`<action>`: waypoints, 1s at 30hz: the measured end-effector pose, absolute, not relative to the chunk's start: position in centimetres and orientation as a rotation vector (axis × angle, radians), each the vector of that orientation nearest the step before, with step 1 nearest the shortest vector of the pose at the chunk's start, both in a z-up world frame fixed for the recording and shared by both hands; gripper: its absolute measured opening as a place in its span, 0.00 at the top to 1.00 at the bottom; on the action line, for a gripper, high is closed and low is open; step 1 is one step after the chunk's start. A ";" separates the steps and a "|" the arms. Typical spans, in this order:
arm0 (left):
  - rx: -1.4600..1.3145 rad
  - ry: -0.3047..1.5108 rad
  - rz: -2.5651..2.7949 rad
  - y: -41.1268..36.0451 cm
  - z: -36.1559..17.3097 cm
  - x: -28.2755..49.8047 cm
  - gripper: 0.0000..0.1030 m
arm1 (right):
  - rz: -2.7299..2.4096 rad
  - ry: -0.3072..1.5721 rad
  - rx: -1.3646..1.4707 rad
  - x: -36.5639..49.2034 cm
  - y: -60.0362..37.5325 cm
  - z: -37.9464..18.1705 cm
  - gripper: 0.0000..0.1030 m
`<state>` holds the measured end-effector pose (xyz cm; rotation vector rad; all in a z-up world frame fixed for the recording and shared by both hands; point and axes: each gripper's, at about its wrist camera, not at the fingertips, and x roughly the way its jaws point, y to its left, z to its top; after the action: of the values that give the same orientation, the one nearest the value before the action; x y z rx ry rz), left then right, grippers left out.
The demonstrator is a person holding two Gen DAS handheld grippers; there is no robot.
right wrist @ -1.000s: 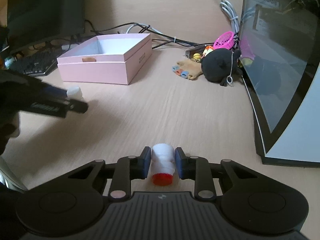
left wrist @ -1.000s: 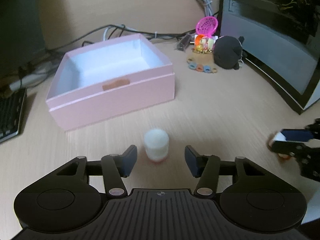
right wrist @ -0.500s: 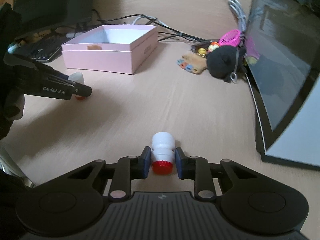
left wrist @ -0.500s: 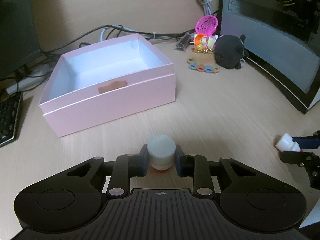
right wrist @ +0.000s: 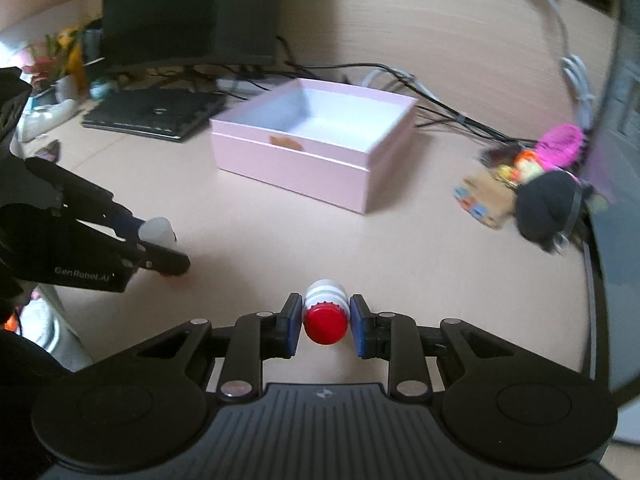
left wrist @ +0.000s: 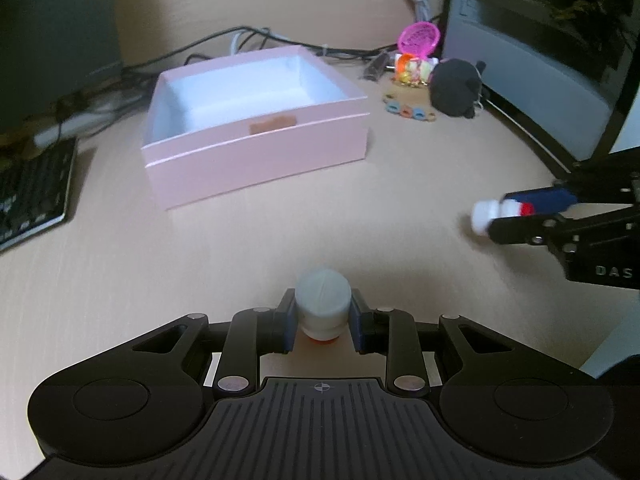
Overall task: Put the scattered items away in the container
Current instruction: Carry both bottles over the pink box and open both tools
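Note:
My left gripper is shut on a small whitish bottle, held upright just above the desk; from the right wrist view the same gripper shows at the left with the bottle between its fingers. My right gripper is shut on a white ribbed bottle with a red cap, cap toward the camera, lifted off the desk. In the left wrist view that right gripper appears at the right edge with its bottle. An open pink box lies ahead, its inside white and bare.
A black plush toy, a pink plastic basket, small colourful toys and a beaded strip lie right of the box. A keyboard, cables and a monitor sit behind; a large screen stands at the right.
My left gripper closed on the whitish bottle and raised it slightly toward the box. My right gripper lifted its red-capped bottle off the desk and swung left to face the box.

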<state>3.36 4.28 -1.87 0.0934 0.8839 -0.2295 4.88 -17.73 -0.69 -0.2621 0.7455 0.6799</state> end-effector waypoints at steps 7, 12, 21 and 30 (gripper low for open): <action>0.001 0.847 -0.231 6.5 0.6 5.1 0.72 | 0.720 0.665 -0.262 6.8 -15.3 1.5 0.76; 0.006 0.760 -0.202 7.7 2.9 9.0 0.72 | 0.690 0.575 -0.213 10.4 -13.6 3.5 0.76; -0.053 0.611 -0.195 10.7 7.3 19.9 0.59 | 0.598 0.448 -0.186 19.4 -8.6 5.3 0.69; -0.037 0.628 -0.115 11.1 5.1 21.4 0.07 | 0.334 0.451 -0.255 18.2 -13.6 1.3 0.33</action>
<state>21.43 11.09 5.14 -0.0374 0.6277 -0.1154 18.21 -13.57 1.28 -0.2553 0.4512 0.3341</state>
